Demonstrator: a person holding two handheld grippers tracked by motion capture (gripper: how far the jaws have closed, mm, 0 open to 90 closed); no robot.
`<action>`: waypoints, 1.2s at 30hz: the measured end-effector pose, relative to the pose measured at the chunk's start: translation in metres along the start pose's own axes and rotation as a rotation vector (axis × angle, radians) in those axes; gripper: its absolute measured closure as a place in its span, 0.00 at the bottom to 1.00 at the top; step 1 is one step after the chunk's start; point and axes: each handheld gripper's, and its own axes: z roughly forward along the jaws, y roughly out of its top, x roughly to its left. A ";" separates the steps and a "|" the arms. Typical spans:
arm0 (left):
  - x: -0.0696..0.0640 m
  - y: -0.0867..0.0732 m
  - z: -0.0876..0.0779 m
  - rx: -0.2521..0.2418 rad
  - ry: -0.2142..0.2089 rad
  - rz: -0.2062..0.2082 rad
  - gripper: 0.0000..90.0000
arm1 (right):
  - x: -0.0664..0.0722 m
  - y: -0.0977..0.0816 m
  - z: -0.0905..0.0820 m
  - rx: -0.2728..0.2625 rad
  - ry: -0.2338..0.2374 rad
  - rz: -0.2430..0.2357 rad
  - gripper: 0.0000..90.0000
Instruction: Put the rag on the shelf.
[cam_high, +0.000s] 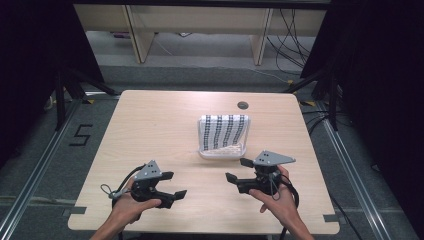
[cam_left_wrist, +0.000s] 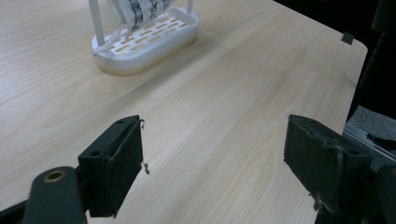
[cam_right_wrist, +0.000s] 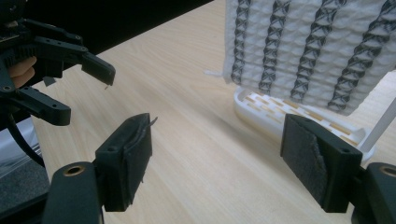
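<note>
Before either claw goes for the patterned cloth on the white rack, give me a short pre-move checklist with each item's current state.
1. Left claw open, nothing between its jaws: ok.
2. Right claw open, nothing between its jaws: ok.
3. White cloth with dark woven stripes draped over the white slotted plastic rack: ok.
4. Rack sits flat on the light wooden table: ok.
5. Bare tabletop between the right claw and the cloth's near edge: ok.
6. How firmly the cloth grips the rack rail: cannot tell.
</note>
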 end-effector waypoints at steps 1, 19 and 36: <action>-0.001 -0.001 0.000 0.005 0.005 -0.005 0.21 | -0.002 -0.002 0.002 -0.011 0.013 -0.005 0.29; -0.002 -0.024 0.003 0.051 0.004 -0.005 0.21 | -0.004 -0.031 0.002 0.030 0.013 0.014 0.29; -0.006 -0.048 -0.002 0.120 0.042 0.036 0.21 | 0.006 -0.065 -0.001 0.108 0.041 0.045 0.25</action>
